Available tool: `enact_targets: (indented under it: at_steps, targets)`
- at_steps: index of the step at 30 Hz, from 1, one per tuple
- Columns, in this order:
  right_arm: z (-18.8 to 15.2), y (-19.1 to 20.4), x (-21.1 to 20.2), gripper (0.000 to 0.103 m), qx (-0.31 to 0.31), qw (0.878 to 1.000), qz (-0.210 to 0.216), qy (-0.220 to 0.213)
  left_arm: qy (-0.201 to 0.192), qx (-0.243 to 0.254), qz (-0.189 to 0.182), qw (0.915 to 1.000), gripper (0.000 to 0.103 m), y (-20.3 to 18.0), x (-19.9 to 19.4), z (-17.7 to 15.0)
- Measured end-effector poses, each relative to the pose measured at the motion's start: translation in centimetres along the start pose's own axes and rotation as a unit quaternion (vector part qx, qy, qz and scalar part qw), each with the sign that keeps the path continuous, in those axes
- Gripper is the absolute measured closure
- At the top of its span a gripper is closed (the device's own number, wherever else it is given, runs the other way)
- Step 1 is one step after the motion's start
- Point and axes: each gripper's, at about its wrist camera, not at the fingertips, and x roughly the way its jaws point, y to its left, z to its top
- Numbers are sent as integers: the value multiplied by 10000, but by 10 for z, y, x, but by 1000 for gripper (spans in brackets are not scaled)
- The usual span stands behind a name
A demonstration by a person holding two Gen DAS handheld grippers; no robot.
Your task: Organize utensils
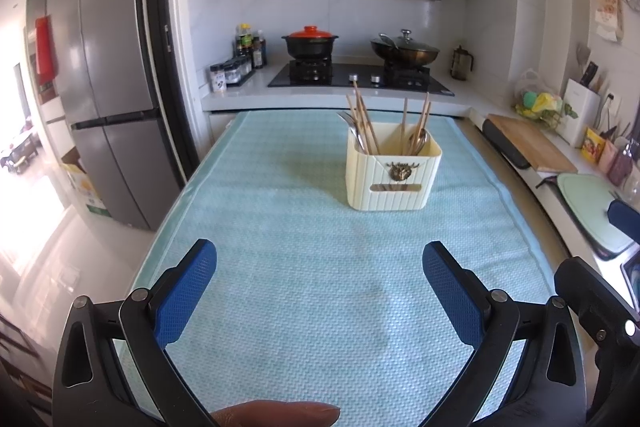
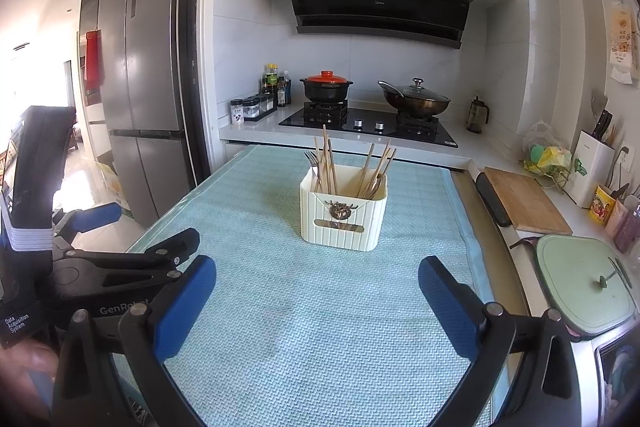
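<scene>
while both grippers, left gripper (image 1: 320, 263) and right gripper (image 2: 317, 277), gape wide and empty, the utensil holder (image 1: 393, 177) stands ahead on the mat (image 1: 304, 267).

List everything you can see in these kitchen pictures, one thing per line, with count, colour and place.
utensil holder: one, cream, two compartments, far half of mat
chopsticks: several, wooden, upright in both compartments
spoons: a few, metal, in holder
fork: one, metal, left compartment
mat: one, light blue, covers table
clay pot: one, black with red lid, left burner
wok: one, dark, glass lid, right burner
cutting board: one, wooden, right counter
refrigerator: one, grey, left
left gripper: blue pads, open, empty
right gripper: blue pads, open, empty
</scene>
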Motion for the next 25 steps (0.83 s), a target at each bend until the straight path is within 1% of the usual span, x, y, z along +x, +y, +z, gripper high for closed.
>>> enact_targets:
  at_steps: [16, 20, 25]
  targets:
    - [0, 1, 0, 0, -12, 10000, 2, 7, 41, 24, -5, 10000, 0, -2, 2, 0]
    - [0, 0, 0, 0, -3, 10000, 1, 30, 68, -2, -58, 10000, 0, 0, 4, 0]
    - [-3, -3, -1, 0, -3, 10000, -1, 43, -36, -10, -17, 10000, 1, 0, 2, 0]
